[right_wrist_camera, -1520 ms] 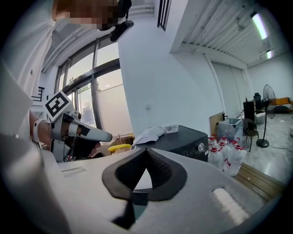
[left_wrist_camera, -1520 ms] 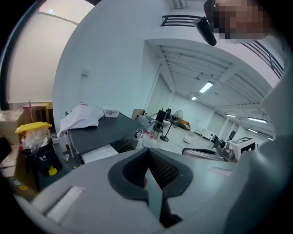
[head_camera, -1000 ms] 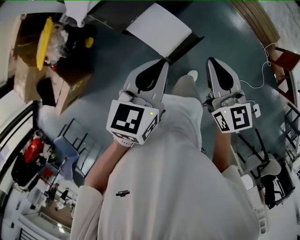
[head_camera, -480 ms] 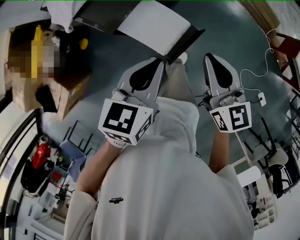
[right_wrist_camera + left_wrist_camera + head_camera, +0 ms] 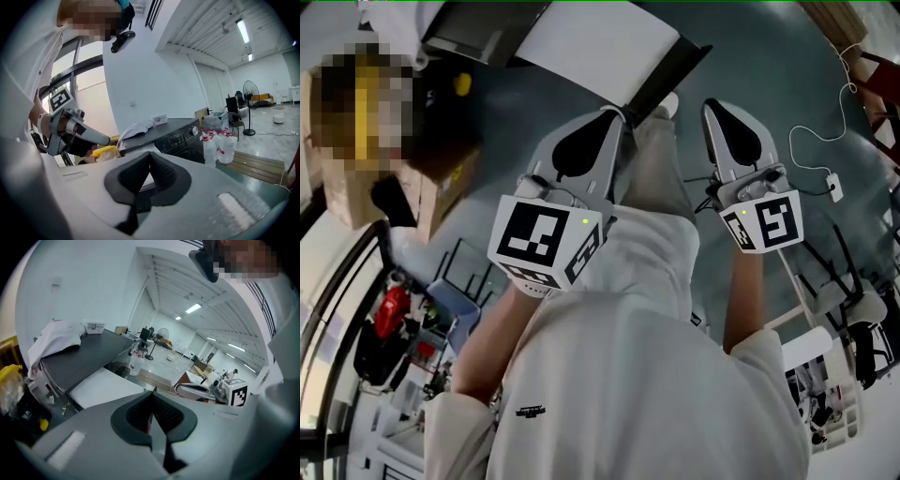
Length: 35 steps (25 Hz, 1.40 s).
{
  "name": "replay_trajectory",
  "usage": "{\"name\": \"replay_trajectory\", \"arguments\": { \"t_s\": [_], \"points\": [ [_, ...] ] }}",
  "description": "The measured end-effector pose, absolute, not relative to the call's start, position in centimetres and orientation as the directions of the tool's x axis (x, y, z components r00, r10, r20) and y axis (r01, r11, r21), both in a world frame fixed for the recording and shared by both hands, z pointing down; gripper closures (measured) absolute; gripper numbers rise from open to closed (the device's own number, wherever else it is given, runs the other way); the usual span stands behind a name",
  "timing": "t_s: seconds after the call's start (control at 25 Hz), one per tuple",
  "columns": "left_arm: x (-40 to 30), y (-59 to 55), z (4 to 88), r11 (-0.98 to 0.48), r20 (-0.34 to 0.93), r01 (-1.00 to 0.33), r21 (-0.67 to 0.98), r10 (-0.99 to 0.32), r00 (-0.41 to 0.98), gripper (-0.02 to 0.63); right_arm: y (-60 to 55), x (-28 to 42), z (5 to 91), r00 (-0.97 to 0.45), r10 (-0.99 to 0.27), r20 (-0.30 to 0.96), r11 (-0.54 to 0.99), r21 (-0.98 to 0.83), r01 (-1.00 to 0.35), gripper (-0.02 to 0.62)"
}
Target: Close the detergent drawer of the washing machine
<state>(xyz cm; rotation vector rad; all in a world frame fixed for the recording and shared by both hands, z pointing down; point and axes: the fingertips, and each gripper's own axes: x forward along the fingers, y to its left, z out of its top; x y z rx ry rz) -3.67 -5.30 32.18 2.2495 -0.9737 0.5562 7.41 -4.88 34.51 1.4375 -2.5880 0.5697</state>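
Washing machine [image 5: 182,135] at 12 o'clock was approached a bit more; nothing touched yet, left tool [image 5: 614,127] and right tool [image 5: 717,112] pressed together, empty.

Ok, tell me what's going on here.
A person holds a tool in each hand, raised in front of the body. The left tool and the right tool both have their jaws together on nothing. The dark washing machine, a white cloth on its top, stands apart from both tools.
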Motion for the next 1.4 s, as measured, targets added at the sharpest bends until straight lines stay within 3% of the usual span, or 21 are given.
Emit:
{"name": "replay_trajectory", "arguments": {
  "t_s": [0.72, 1.0, 1.24, 1.4],
  "points": [
    [-2.6, -4.0, 36.7, -0.511, 0.644, -0.766, 0.389, -0.444, 0.623, 0.591, -4.6, 6.4, 43.1, -0.613, -0.699, 0.369, 0.557, -0.257, -0.790, 0.573],
    [-2.9, -3.3, 38.1, -0.491, 0.660, -0.774, 0.399, -0.432, 0.615, 0.591, -4.5, 5.5, 45.4, -0.650, -0.645, 0.401, 0.608, -0.246, -0.755, 0.511],
    [-3.4, -3.2, 38.8, -0.472, 0.665, -0.784, 0.403, -0.437, 0.606, 0.591, -5.0, 5.0, 46.7, -0.660, -0.631, 0.408, 0.619, -0.247, -0.745, 0.509],
    [-3.9, -3.2, 39.1, -0.461, 0.668, -0.790, 0.404, -0.441, 0.599, 0.591, -5.2, 4.6, 46.7, -0.667, -0.625, 0.406, 0.639, -0.225, -0.736, 0.550]
  ]
}}
